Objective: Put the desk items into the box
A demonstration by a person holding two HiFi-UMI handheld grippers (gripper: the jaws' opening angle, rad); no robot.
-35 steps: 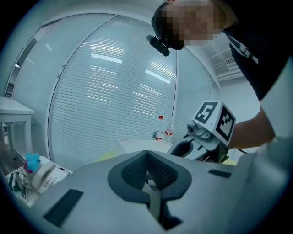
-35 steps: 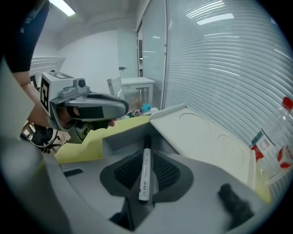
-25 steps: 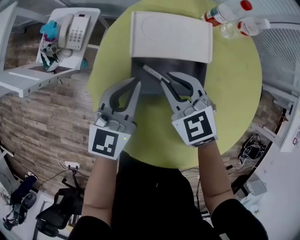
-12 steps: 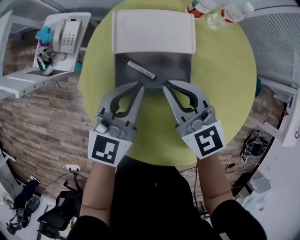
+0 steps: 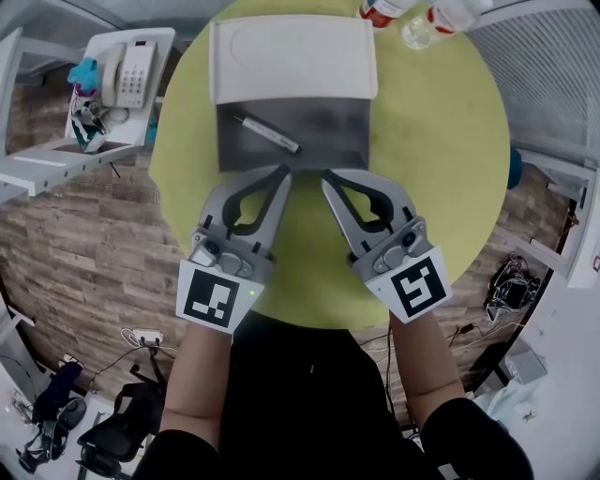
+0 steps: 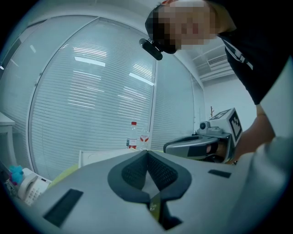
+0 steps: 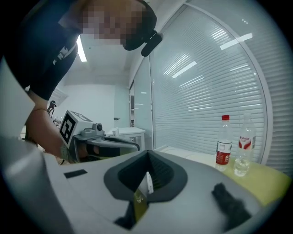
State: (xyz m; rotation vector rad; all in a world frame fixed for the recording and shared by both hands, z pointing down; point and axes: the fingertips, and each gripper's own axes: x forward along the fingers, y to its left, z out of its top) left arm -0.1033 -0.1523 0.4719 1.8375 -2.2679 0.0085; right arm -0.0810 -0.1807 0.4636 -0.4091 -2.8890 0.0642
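Observation:
A grey-lined box (image 5: 328,131) lies open on the round green table (image 5: 441,141), its white lid (image 5: 292,58) folded back behind it. A white marker pen (image 5: 267,134) lies loose inside the box, left of centre. My left gripper (image 5: 282,172) is shut and empty, its tips at the box's near edge. My right gripper (image 5: 326,175) is shut and empty beside it, also at the near edge. In the left gripper view the left gripper (image 6: 147,153) shows its jaws pressed together. In the right gripper view the right gripper (image 7: 147,153) is closed too, with the pen (image 7: 148,183) glimpsed beyond.
Two plastic bottles (image 5: 380,9) (image 5: 441,14) stand at the table's far edge behind the lid. A white side shelf (image 5: 56,155) with a telephone (image 5: 131,70) stands off the table to the left. Blinds (image 6: 91,91) cover the window beyond.
The pen was at my right gripper's tips over the box a second ago and now lies loose in the box. Both grippers have drawn back to the box's near edge.

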